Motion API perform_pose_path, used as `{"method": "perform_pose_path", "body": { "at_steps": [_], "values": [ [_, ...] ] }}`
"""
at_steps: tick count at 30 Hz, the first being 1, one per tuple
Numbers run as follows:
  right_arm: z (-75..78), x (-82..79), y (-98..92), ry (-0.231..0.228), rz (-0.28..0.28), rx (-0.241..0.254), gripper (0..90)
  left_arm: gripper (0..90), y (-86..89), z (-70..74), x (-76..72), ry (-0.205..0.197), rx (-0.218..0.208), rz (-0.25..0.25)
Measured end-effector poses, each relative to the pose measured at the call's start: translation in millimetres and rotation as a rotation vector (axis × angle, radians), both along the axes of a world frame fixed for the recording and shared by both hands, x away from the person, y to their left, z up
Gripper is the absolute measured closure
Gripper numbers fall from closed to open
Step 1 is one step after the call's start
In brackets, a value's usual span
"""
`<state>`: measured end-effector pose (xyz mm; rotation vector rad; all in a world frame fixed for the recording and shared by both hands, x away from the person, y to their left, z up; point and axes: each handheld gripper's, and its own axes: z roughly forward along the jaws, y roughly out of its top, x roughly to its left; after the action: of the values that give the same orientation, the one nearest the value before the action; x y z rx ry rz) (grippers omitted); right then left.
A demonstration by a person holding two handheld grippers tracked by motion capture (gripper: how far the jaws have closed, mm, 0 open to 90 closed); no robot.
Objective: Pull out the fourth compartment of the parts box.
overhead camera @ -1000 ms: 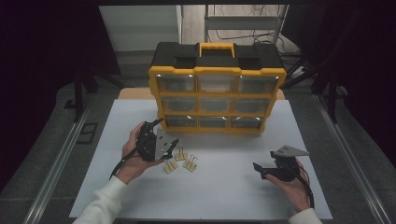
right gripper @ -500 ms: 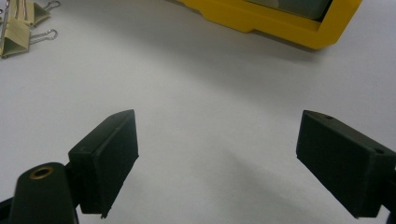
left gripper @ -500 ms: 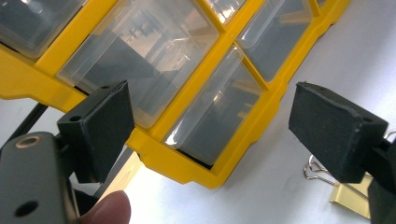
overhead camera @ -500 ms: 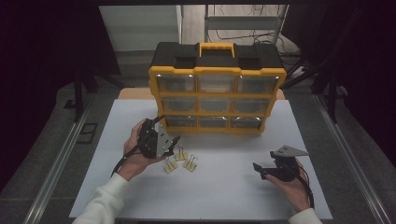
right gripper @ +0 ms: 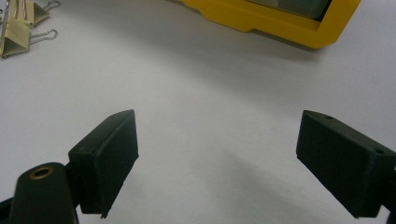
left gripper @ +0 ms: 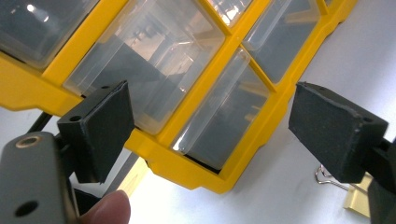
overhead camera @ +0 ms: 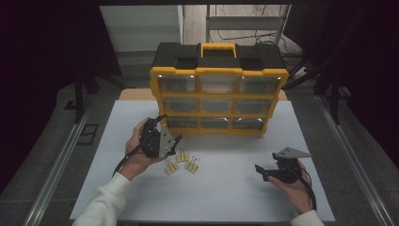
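Note:
A yellow and black organizer cabinet point(overhead camera: 217, 99) with clear drawers stands at the back of the white table point(overhead camera: 226, 197). Three gold binder clips point(overhead camera: 181, 161) lie in front of its left end. My left gripper point(overhead camera: 169, 129) is open, held just off the cabinet's bottom-left corner. In the left gripper view its jaws point(left gripper: 215, 105) frame the lower clear drawers point(left gripper: 224, 116), and one binder clip point(left gripper: 357, 198) peeks in at the lower right. My right gripper point(overhead camera: 260, 172) rests low at the front right, open over bare table point(right gripper: 215, 140), with nothing between its fingers.
In the right gripper view the cabinet's yellow base point(right gripper: 280, 23) runs along the top and the binder clips point(right gripper: 18, 28) lie at the top left. Metal rails point(overhead camera: 61, 160) flank the table, and dark stands and cables sit behind the cabinet.
My left gripper has edged slightly closer to the cabinet's lower-left drawers. The right gripper has stayed where it was.

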<state>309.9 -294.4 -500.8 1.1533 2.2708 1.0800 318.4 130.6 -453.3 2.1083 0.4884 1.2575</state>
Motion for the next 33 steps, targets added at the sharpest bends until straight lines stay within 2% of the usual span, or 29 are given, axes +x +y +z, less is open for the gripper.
{"method": "perform_pose_path", "body": {
  "at_steps": [13, 22, 33],
  "values": [
    [0.1, -0.4, 0.2, 0.001, 0.0, -0.004, 13.5, 14.3, -8.4, 5.3, 8.9, -0.025, 0.025, -0.005],
    [-0.4, -0.2, 0.6, 0.003, 0.001, -0.009, 13.5, 14.2, -9.3, 8.8, 13.5, -0.03, 0.017, -0.001],
    [-0.4, -0.3, 0.6, 0.002, -0.003, -0.011, 13.5, 14.4, -10.0, 9.8, 18.0, -0.049, 0.034, 0.009]
  ]
}}
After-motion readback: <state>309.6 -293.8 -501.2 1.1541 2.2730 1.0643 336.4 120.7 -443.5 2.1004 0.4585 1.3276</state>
